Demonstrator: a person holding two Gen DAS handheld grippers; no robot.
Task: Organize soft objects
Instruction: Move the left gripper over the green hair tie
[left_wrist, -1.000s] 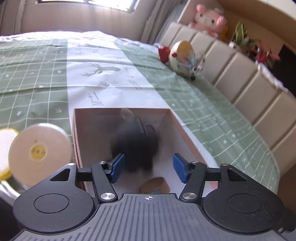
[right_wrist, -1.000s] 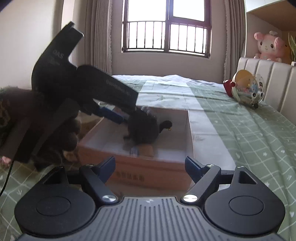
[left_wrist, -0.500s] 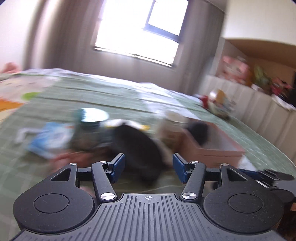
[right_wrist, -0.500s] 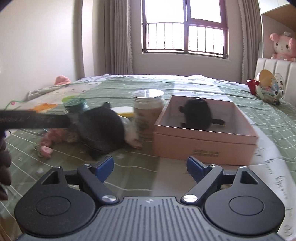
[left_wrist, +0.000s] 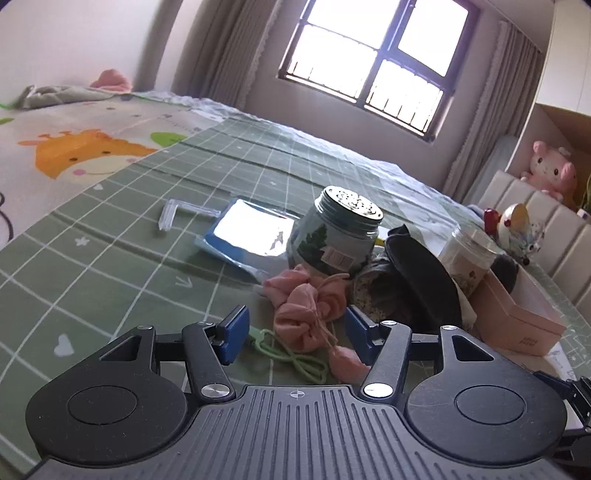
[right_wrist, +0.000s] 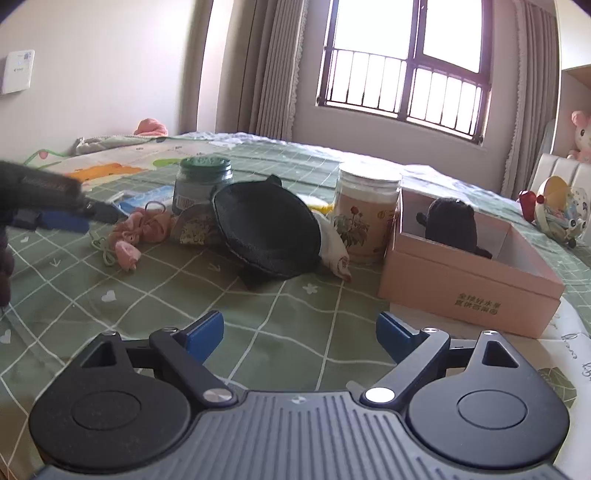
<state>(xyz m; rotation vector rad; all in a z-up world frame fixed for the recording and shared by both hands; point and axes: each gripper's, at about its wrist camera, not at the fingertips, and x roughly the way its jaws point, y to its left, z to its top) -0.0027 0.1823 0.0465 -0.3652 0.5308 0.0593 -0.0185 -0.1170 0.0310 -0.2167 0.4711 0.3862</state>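
Reaching for the next soft item, the left tool (left_wrist: 293, 334) gapes empty just short of the pink pouch (left_wrist: 308, 308), needing to advance and close, while the right tool (right_wrist: 301, 334), opening, holds nothing.

place: home bedroom | evidence: bed (left_wrist: 155, 206), curtains (right_wrist: 273, 70), plush toy (left_wrist: 550, 170) on headboard

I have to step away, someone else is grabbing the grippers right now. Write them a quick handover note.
Left gripper: open, empty, hovering just before the pink fabric pouch.
Right gripper: open, empty, over bare bedspread, facing the pile.
Done: black plush toy sits in the pink box.
Left on the bedspread: pink pouch, black round cushion leaning on the pile, white soft piece beside the clear jar. The green jar is hard, so probably stays out.
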